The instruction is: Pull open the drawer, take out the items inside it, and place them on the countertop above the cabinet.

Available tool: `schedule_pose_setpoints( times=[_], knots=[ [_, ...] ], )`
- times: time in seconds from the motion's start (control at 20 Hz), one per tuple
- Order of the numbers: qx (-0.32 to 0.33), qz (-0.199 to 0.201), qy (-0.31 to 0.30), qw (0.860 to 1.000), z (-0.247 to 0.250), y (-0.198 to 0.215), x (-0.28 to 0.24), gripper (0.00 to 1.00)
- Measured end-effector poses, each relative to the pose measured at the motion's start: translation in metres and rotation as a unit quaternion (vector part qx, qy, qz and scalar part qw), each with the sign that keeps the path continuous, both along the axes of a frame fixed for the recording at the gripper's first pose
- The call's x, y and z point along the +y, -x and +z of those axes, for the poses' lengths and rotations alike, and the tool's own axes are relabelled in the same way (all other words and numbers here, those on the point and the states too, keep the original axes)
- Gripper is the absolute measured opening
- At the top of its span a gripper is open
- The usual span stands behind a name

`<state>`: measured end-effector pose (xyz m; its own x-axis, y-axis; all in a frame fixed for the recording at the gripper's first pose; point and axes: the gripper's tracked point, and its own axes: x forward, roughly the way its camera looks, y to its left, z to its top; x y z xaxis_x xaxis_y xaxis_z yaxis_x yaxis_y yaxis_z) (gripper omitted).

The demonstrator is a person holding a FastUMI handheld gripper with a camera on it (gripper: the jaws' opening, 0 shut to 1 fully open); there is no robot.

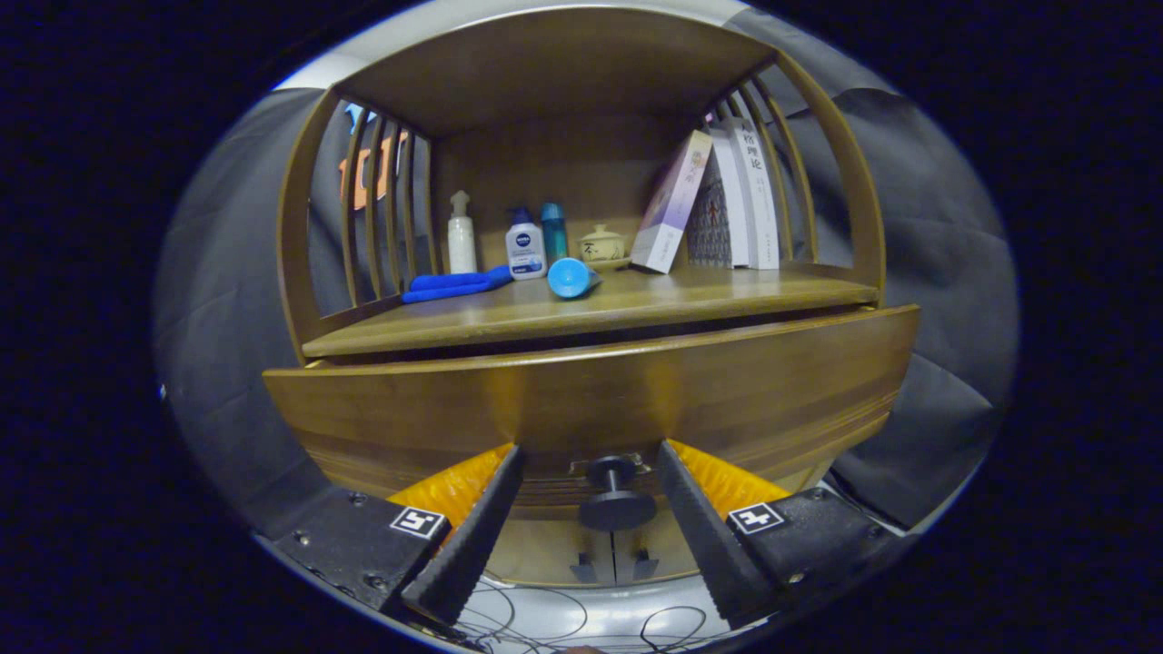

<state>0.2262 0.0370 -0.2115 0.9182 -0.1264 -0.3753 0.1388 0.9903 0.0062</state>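
I had the tongs (589,509) spread apart, gripping nothing, with the drawer knob (615,499) sitting in the gap between the two tips, a little toward the right-hand one. The knob's short stem pointed straight back at me out of the drawer front (591,395), so its axis ran along the line of the tongs and the two tips flanked it on either side; neither looked to be touching it.

The drawer front stood just ahead of the tongs, and a dark gap showed between its upper edge and the tabletop (636,309) above it. To me it looked pulled out a little, though I could not see inside it from there, so whether anything lay in it I could not tell.

Beyond and above the tongs, on the tabletop, lay a folded blue cloth (454,284) and a blue tube (572,277) on its side. Behind them stood a white pump bottle (462,238), a small white bottle (526,247) whose round blue badge read NIVEA, a teal bottle (554,232) and a little lidded pot (602,245). To the right leaned some books (727,195); one spine carried Chinese characters too small for me to make out.

The scene fitted either drawing the drawer out or pushing it back.
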Motion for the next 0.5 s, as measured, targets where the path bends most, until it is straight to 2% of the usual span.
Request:
schedule_pose_setpoints(
  times=[0.25, 0.5],
  knots=[
    [0.000, -0.009, -0.007, 1.000, -0.003, -0.033, -0.002, 0.99],
    [0.002, 0.000, -0.005, 1.000, -0.001, -0.026, 0.000, 0.98]
  ],
)
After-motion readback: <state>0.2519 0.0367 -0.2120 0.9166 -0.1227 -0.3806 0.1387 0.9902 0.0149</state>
